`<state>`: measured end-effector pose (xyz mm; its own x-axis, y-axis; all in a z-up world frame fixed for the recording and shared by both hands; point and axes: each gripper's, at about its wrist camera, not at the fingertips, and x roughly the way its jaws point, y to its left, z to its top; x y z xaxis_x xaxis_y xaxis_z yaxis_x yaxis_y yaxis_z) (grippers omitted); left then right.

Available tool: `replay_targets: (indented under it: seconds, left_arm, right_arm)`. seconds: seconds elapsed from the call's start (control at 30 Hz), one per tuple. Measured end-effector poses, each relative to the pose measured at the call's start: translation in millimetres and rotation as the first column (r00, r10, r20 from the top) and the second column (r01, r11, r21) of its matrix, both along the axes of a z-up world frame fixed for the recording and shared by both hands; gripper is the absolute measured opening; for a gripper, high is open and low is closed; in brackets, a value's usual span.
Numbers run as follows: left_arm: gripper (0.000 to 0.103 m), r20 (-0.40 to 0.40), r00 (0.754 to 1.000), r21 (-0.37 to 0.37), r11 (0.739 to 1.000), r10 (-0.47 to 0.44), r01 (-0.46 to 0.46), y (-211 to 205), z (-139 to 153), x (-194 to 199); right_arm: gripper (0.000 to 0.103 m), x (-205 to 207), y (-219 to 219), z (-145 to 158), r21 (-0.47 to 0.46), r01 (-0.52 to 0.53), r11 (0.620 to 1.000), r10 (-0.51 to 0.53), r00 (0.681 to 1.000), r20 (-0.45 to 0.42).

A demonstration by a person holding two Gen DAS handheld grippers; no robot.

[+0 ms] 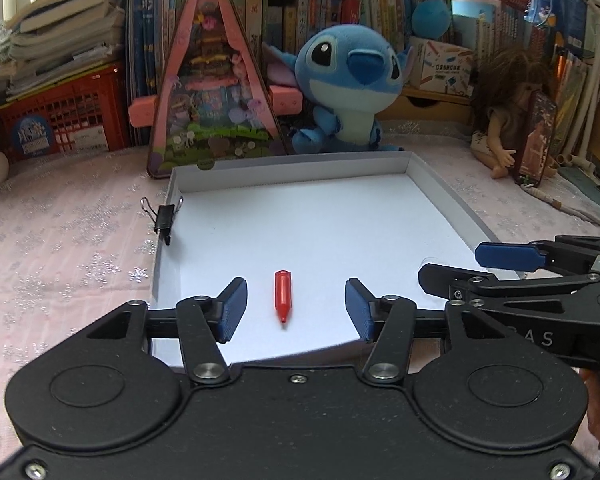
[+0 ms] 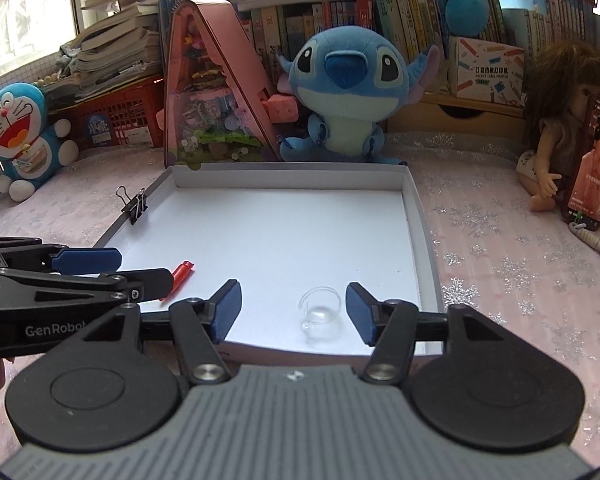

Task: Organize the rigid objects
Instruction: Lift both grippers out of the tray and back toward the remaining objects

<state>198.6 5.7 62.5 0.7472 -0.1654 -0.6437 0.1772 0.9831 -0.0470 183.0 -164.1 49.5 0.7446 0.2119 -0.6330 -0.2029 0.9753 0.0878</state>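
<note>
A shallow white tray point(image 1: 444, 196) lies on the pink cloth. A red pen cap point(image 1: 283, 294) lies on the tray floor, between the open fingers of my left gripper point(image 1: 296, 308), not touched. It shows partly hidden behind the left gripper in the right wrist view point(image 2: 182, 272). A small clear glass dish point(image 2: 320, 310) sits near the tray's front edge, between the open fingers of my right gripper point(image 2: 294, 310). A black binder clip point(image 1: 165, 218) is clipped on the tray's left wall point(image 2: 134, 204). The right gripper point(image 1: 452, 266) shows at the right in the left wrist view, empty.
Behind the tray point(image 2: 416, 208) stand a blue plush toy point(image 1: 348, 84), a pink triangular toy box point(image 1: 216, 96), red crates with books point(image 1: 60, 120) and bookshelves. A doll with a phone point(image 2: 592, 168) is at the right. A blue-and-white plush point(image 2: 18, 136) sits far left.
</note>
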Motion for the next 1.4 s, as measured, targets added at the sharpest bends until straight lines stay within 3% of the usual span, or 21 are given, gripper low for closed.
replay_targets:
  seconds: [0.2,0.43,1.0,1.17,1.4]
  left_arm:
    - [0.063,0.04,0.999,-0.014,1.0,-0.025,0.025,5,5,-29]
    - [0.067,0.101,0.994,0.0,0.999,-0.049,0.049,7,6,-69]
    - [0.068,0.119,0.988,0.009,0.995,-0.102,0.101,16,-19,-155]
    - [0.065,0.115,0.987,0.002,0.993,-0.116,0.117,16,-26,-179]
    - [0.053,0.109,0.987,-0.005,0.993,-0.114,0.115,16,-32,-201]
  right_arm:
    - [0.077,-22,-6,5,0.009,-0.005,1.0,0.005,0.999,0.039]
    - [0.079,-55,-13,5,0.046,-0.017,0.999,0.013,0.997,0.073]
    - [0.081,-132,-1,-12,-0.011,-0.077,0.997,0.078,0.988,0.134]
    - [0.081,-150,1,-21,-0.014,-0.081,0.997,0.083,0.987,0.136]
    - [0.081,-167,1,-30,-0.011,-0.074,0.997,0.075,0.989,0.131]
